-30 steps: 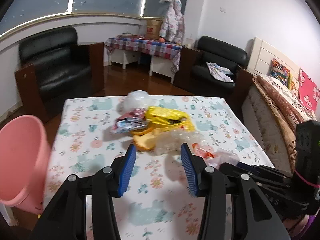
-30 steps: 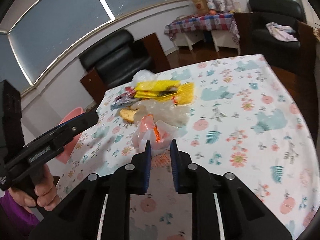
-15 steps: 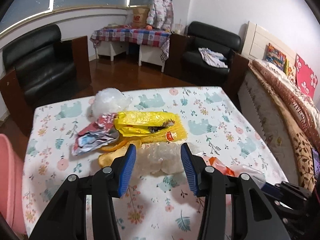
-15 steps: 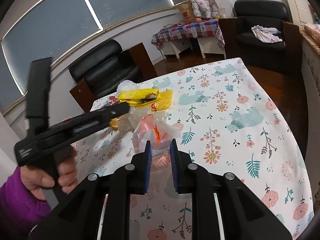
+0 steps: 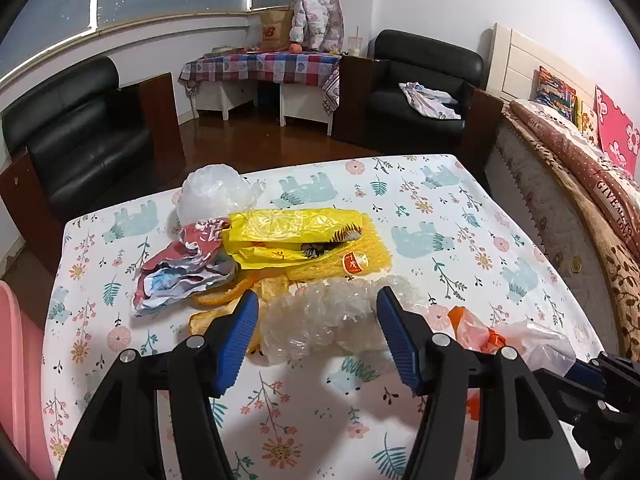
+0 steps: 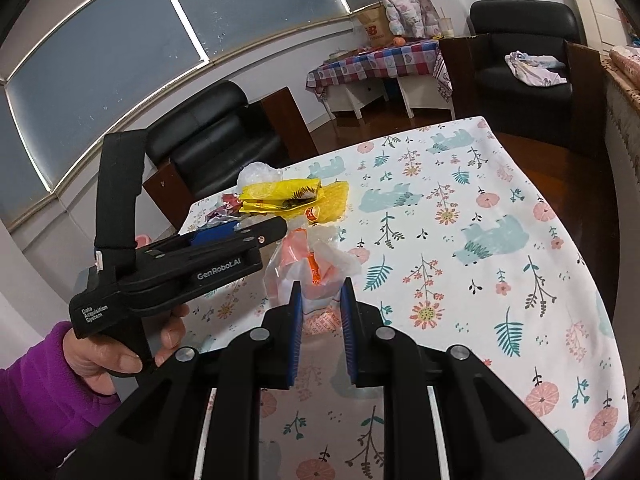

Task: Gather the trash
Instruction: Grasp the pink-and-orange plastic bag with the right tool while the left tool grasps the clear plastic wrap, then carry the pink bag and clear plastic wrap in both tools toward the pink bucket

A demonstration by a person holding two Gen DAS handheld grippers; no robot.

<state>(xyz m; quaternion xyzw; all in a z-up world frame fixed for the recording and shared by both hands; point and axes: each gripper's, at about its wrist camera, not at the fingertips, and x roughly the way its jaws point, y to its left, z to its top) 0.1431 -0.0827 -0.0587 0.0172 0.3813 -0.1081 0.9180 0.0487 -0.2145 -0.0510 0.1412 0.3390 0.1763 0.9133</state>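
My left gripper (image 5: 314, 338) had come forward and down over the table (image 5: 460, 208) within the last second, from a spot back beside the pink bin (image 5: 16, 360) to right at the trash pile. Its jaws had just been opening further and stood wide, straddling the crumpled clear plastic wrap (image 5: 320, 320), pads not pressing on it, so nothing was held yet. Behind the wrap lay the yellow snack bag (image 5: 288, 236) on a yellow foam net (image 5: 360, 256), a crushed red-and-white wrapper (image 5: 180, 272) to their left, orange peel (image 5: 224, 298) poking out under it, and a clear bag (image 5: 212, 192) at the far end. My right gripper (image 6: 320, 308) hadn't shifted; jaws stayed narrow around the orange-and-white plastic bag (image 6: 316, 264), and it looked pinched, though I couldn't fully confirm pad contact. Judgement: the left was staged for a grab on the wrap, the close was the next step, then a carry to the bin at the table's left edge. Most of the trash was still on the table, so the task was early.
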